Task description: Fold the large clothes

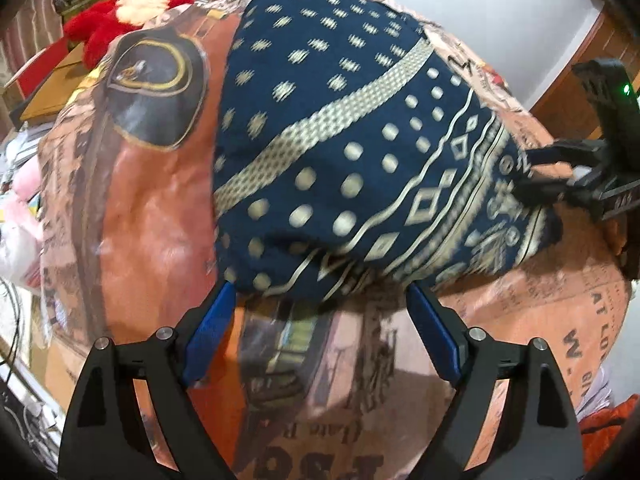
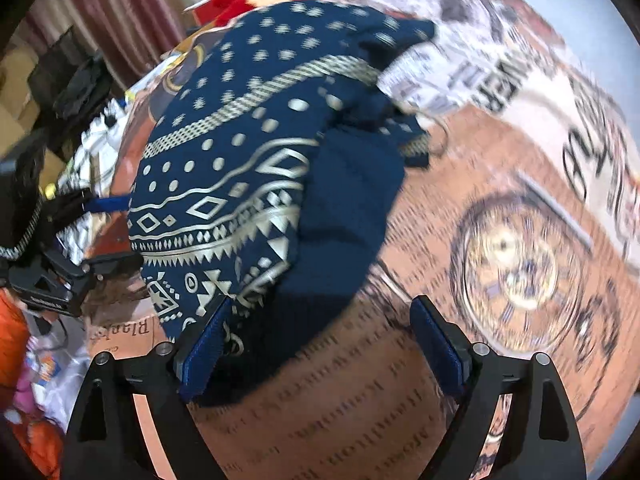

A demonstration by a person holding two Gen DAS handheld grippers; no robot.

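A navy patterned garment (image 1: 352, 152) lies in a folded heap on a bed covered by an orange printed blanket (image 1: 152, 216), and both tools face it from the near side. The left gripper (image 1: 320, 312) is spread wide, holding nothing, with the near hem of the garment directly ahead of its blue pads (image 1: 210, 320); one pad tip sits right at the cloth's edge, though whether it touches is hard to tell through the blur. The right gripper (image 2: 320, 328) is likewise spread and empty, and from its own camera the garment's corner drapes over its left pad (image 2: 206, 354) while the other pad stands over bare blanket. In the left view, the right tool appears at the garment's far right end, its dark fingers (image 1: 540, 190) at the bordered edge. The cloth's long axis seems to run across from one tool to the other, so each hand is nearest its own end: the left to the dotted end, the right to the end with the zigzag border. A next fold would probably call for each to close on its own corner. A red plush toy (image 1: 132, 8) sits well beyond the garment.
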